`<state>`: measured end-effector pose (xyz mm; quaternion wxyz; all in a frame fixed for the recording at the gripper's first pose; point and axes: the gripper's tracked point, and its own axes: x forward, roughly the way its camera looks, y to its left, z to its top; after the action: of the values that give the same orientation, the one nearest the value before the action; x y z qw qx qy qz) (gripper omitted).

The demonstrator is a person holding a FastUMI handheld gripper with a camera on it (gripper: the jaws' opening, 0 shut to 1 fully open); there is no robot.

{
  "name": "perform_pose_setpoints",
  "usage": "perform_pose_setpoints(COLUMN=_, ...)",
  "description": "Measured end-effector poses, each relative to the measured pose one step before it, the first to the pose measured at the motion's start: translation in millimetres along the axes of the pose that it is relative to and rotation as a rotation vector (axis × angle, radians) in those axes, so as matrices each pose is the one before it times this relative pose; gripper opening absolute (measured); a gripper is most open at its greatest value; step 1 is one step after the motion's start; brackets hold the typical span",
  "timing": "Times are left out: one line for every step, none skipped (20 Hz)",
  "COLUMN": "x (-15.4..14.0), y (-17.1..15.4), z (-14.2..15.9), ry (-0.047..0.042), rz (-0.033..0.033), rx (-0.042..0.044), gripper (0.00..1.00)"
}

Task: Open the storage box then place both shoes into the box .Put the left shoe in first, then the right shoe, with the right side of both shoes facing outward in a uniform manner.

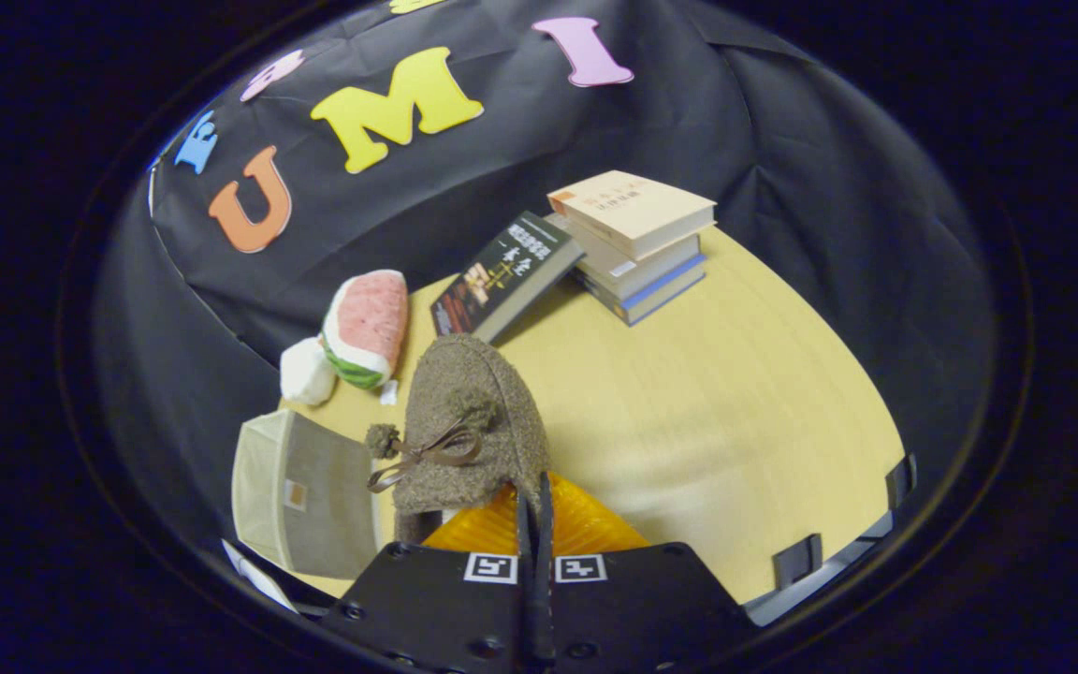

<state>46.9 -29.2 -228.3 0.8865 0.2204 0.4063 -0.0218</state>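
One shoe [469,421], a fuzzy olive-brown slipper-like thing with a brown ribbon bow and pompoms, hangs at the tip of the gripper [534,510]. Its two black fingers are drawn almost together, with only a thin slit between them, and they pinch the shoe's rim at its heel end; the shoe's toe points away toward twelve o'clock. Bright orange ribbed material [586,529], the shoe's sole or lining as far as can be told, shows right behind the fingers. Whether this is the left or the right shoe cannot be told.

At about nine o'clock from the shoe, just beside it, lies the storage box [300,491], a beige-grey fabric box with a small tag on its side. It rests on the pale wooden table [726,412].

Beyond the shoe, at around eleven o'clock, a plush watermelon slice [369,328] leans next to a white plush lump [305,373]. At twelve to one o'clock a dark book [504,273] leans against a stack of books [637,245]. Black clips [798,560] sit on the table's near edge at about three to four o'clock.
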Motion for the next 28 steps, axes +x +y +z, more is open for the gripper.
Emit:
perform_pose_setpoints(x=-6.57, y=24.07, z=1.02, ry=-0.01069, rz=0.01557, rx=0.01415, gripper=0.00)
perform_pose_setpoints(x=-6.39, y=24.89, z=-1.20, ry=-0.01013, rz=0.01502, rx=0.01324, gripper=0.00)
perform_pose_setpoints(x=-5.22, y=24.04, z=-1.54, ry=-0.00895, rz=0.01359, rx=0.01120, gripper=0.00)
perform_pose_setpoints(x=-3.30, y=24.47, z=-3.07, ry=-0.01048, rz=0.00852, rx=0.01009, gripper=0.00)
perform_pose_setpoints(x=-2.39, y=21.89, z=-3.52, ry=-0.01140, rz=0.00392, rx=0.00444, gripper=0.00)
perform_pose_setpoints(x=-1.01, y=19.86, z=-2.40, ry=-0.01443, rz=0.00011, rx=-0.00290, gripper=0.00)
perform_pose_setpoints(x=0.21, y=19.77, z=-5.07, ry=-0.01265, rz=-0.00103, rx=-0.00709, gripper=0.00)
perform_pose_setpoints(x=2.52, y=20.00, z=-7.35, ry=-0.00578, rz=0.00159, rx=-0.00515, gripper=0.00)
perform_pose_setpoints(x=3.66, y=17.78, z=-9.46, ry=-0.00164, rz=0.00155, rx=0.00016, gripper=0.00)
perform_pose_setpoints(x=5.43, y=15.15, z=-9.30, ry=0.00259, rz=-0.00086, rx=0.00377, gripper=0.00)
perform_pose_setpoints(x=7.51, y=12.93, z=-10.54, ry=0.00634, rz=-0.00450, rx=0.00093, gripper=0.00)
perform_pose_setpoints(x=7.06, y=10.25, z=-11.48, ry=0.01057, rz=-0.01149, rx=-0.00387, gripper=0.00)
perform_pose_setpoints(x=7.92, y=6.87, z=-10.42, ry=0.01595, rz=-0.01735, rx=-0.00836, gripper=0.00)
perform_pose_setpoints(x=6.23, y=7.67, z=-10.28, ry=0.01113, rz=-0.01121, rx=-0.00646, gripper=0.00)
perform_pose_setpoints(x=7.21, y=7.60, z=-7.90, ry=0.00927, rz=-0.00949, rx=-0.01087, gripper=0.00)
perform_pose_setpoints(x=7.89, y=6.43, z=-7.24, ry=0.00336, rz=-0.00791, rx=-0.01270, gripper=0.00)
perform_pose_setpoints(x=6.98, y=4.36, z=-6.30, ry=0.00310, rz=-0.01486, rx=-0.01572, gripper=0.00)
perform_pose_setpoints(x=8.54, y=3.13, z=-4.28, ry=-0.00061, rz=-0.01609, rx=-0.01792, gripper=0.00)
perform_pose_setpoints(x=5.60, y=1.37, z=-3.85, ry=-0.00475, rz=-0.02160, rx=-0.01933, gripper=0.00)
perform_pose_setpoints(x=5.44, y=-0.93, z=-4.11, ry=-0.00313, rz=-0.02272, rx=-0.02012, gripper=0.00)
perform_pose_setpoints(x=4.63, y=-0.53, z=-3.06, ry=-0.00317, rz=-0.02031, rx=-0.01905, gripper=0.00)
perform_pose_setpoints(x=5.42, y=-0.53, z=-2.58, ry=-0.00394, rz=-0.01982, rx=-0.01728, gripper=0.00)
perform_pose_setpoints(x=4.04, y=-1.04, z=-2.49, ry=0.00371, rz=-0.02194, rx=-0.01939, gripper=0.00)
perform_pose_setpoints(x=4.49, y=-0.46, z=-4.81, ry=0.00514, rz=-0.01452, rx=-0.00952, gripper=0.00)
perform_pose_setpoints(x=3.35, y=0.41, z=-3.78, ry=0.00561, rz=-0.01206, rx=-0.00467, gripper=0.00)
perform_pose_setpoints(x=3.05, y=-1.22, z=-2.02, ry=0.00451, rz=-0.01751, rx=-0.00909, gripper=0.01)
perform_pose_setpoints(x=2.60, y=-1.90, z=-0.18, ry=-0.00330, rz=-0.01876, rx=-0.01175, gripper=0.01)
perform_pose_setpoints(x=3.35, y=-1.26, z=-1.65, ry=0.00217, rz=-0.01691, rx=-0.01329, gripper=0.02)
